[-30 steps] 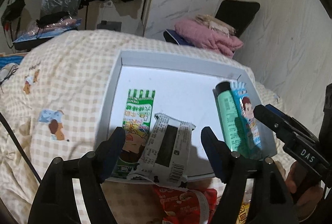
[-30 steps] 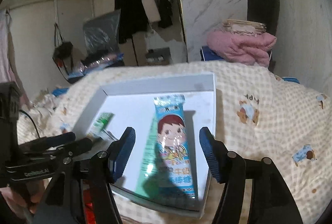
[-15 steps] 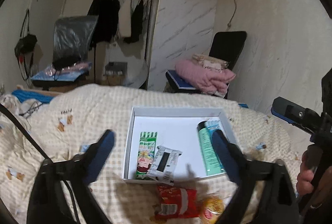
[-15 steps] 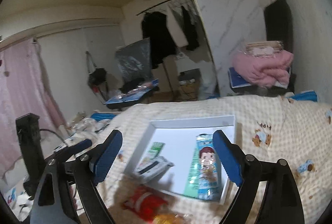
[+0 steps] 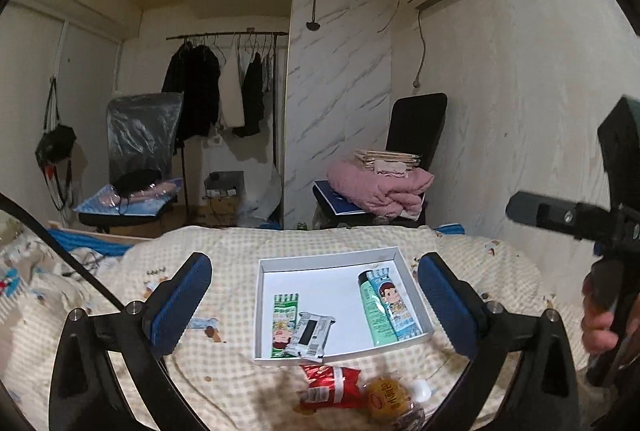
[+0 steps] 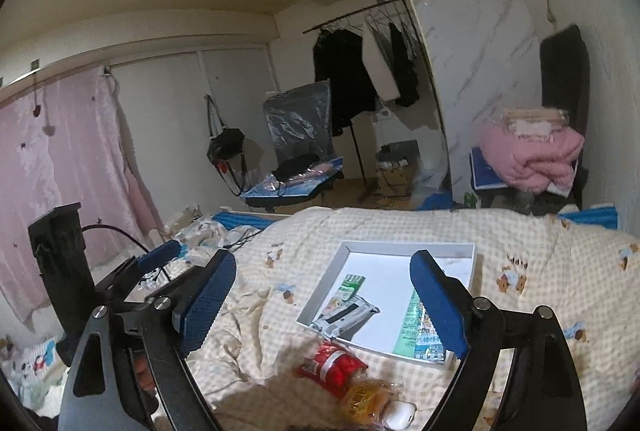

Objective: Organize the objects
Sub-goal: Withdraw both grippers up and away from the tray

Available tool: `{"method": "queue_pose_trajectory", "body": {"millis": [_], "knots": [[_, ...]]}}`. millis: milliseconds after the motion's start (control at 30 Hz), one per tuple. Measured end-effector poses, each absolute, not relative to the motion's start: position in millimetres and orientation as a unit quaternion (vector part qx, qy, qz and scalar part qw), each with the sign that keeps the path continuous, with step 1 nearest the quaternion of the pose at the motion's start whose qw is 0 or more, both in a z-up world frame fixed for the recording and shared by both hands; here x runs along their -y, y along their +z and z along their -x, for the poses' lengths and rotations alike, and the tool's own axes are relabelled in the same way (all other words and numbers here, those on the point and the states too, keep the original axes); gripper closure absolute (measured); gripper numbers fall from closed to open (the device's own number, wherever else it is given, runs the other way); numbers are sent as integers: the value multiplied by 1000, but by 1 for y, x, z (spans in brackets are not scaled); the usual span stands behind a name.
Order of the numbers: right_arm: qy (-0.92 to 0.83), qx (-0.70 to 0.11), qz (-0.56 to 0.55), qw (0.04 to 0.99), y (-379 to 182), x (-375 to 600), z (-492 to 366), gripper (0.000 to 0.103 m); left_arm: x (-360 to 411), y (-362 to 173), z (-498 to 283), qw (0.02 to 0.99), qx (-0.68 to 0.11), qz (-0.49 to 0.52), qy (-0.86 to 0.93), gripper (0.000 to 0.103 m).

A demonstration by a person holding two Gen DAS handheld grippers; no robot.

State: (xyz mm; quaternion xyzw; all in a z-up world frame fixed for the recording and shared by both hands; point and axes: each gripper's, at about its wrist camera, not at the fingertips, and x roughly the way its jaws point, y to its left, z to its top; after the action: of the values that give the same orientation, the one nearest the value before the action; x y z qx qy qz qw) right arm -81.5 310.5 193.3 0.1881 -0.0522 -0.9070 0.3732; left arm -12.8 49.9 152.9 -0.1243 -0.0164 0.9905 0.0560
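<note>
A white shallow box [image 5: 328,258] [image 6: 325,282] lies on the checked bedspread. Inside it lie a green snack packet [image 5: 283,313], a grey-white wrapper [image 5: 309,334] [image 6: 345,316] over the front edge, a teal tube [image 5: 372,311] and a blue cartoon packet [image 5: 394,305] [image 6: 425,331]. Outside the box's near edge lie a red packet [image 5: 330,387] [image 6: 334,367], a yellow-orange packet [image 5: 387,394] [image 6: 366,399] and a small white object [image 5: 420,389]. My left gripper [image 5: 316,305] is open and empty, held high above the bed. My right gripper [image 6: 324,303] is open and empty too.
The bed fills the foreground, with rumpled bedding at the left [image 6: 192,243]. Behind it stand a chair with a pink blanket [image 5: 380,183], a plastic-covered chair [image 5: 140,143] and a clothes rack [image 5: 224,87]. A wall runs close on the right.
Both grippers have pulled back and up from the box, so it now looks small and far. Both jaws have spread wider. The packets in the box have not moved.
</note>
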Motion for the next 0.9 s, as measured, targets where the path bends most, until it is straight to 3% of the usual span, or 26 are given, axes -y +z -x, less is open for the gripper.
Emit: {"method": "queue_pose_trajectory", "body": {"millis": [433,700,900], "knots": [[-915,28,-179,361,188,-320,72,13,-56,117,10,54,12,179,982,0],[-910,44,-231,342,148,-311,85,13,-61,90,26,40,-11,215,976,0],[-914,-18,-238,327,122,-292,81,13,-63,68,36,36,-25,246,968,0]]}}
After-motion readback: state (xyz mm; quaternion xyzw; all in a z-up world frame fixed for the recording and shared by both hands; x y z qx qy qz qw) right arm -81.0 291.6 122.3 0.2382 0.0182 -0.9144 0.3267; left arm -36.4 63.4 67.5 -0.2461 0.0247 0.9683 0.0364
